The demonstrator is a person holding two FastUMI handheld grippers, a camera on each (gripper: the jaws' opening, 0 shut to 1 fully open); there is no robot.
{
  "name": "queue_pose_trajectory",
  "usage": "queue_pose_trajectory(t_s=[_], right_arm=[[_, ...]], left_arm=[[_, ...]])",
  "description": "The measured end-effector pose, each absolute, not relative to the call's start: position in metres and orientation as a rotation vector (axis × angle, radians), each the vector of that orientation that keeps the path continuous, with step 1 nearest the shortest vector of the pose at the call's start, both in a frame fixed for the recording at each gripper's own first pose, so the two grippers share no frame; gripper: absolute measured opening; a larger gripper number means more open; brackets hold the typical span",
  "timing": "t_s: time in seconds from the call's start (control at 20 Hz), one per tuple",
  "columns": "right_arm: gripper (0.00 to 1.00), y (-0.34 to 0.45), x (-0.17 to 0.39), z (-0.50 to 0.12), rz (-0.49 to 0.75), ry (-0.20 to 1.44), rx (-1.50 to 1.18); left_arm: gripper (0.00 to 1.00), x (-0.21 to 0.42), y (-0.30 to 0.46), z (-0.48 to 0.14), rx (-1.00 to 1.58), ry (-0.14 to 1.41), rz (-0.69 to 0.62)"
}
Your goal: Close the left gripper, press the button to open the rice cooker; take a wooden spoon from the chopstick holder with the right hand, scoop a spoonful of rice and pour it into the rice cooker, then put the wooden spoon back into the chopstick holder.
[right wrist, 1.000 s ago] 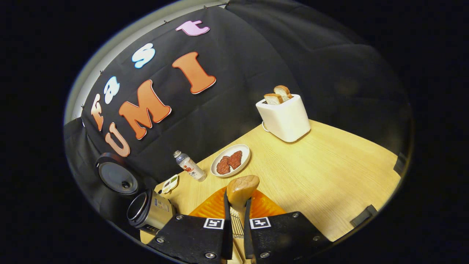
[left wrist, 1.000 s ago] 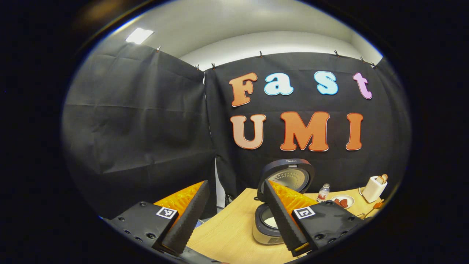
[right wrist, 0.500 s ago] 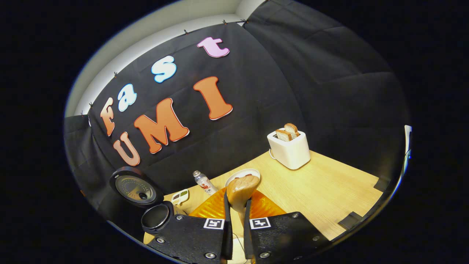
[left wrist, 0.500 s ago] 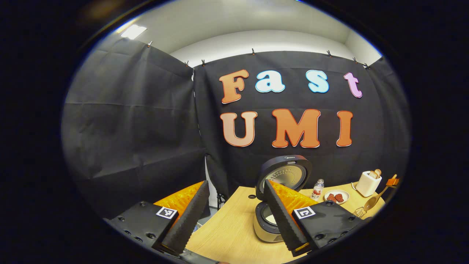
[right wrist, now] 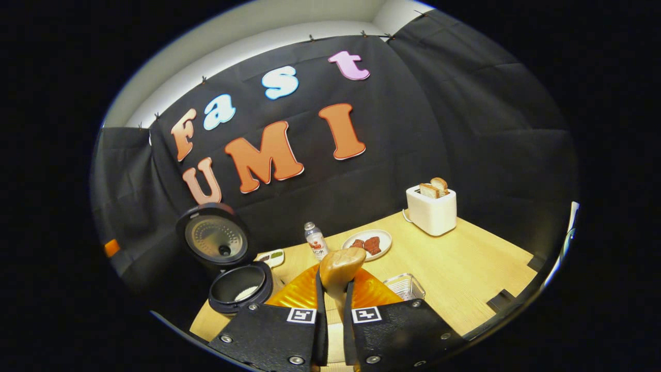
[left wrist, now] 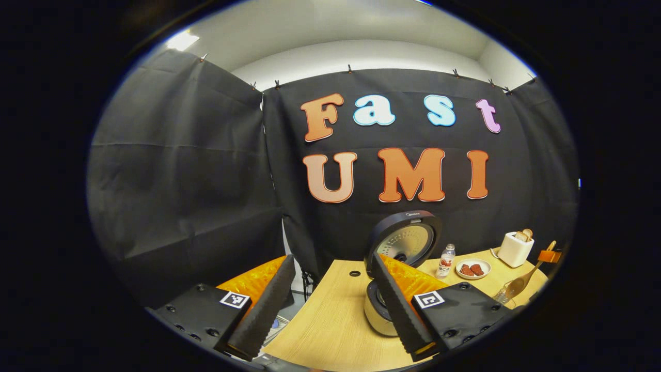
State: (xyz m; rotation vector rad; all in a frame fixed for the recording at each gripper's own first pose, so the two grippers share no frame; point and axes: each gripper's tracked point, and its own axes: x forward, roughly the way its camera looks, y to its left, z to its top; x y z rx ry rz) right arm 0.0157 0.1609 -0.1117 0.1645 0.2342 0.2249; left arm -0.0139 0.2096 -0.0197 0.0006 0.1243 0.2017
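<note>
Two grippers: left [left wrist: 330,305] spread; right [right wrist: 330,299] pinching wooden spoon [right wrist: 338,268], perhaps above table [right wrist: 465,263].

Black cloth [left wrist: 181,170], clipped along its top edge, walls a booth around a light wooden table [right wrist: 465,263], beneath a pale wall [left wrist: 361,54] and a glowing ceiling light [left wrist: 181,40].

Staged booth, black cloth wall [left wrist: 181,181], wooden table [right wrist: 465,258]
</note>
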Motion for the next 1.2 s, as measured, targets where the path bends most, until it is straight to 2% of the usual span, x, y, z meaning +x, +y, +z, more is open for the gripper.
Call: queue_pose_trajectory(t_s=[0.65,0.9,1.2], right_arm=[[0.11,0.191,0.008,-0.22,0.266,0.298,-0.253],[0.11,0.213,-0.006,-0.241,0.297,0.405,-0.001],[0.11,0.212,-0.001,-0.242,0.264,0.493,0.389]], left_arm=[[1.0,-0.014,0.222,-0.041,0.011,0.174,0.213],[1.0,-0.017,0.226,-0.052,-0.001,0.197,0.215],[1.0,-0.015,0.226,-0.054,-0.009,0.2,0.213]])
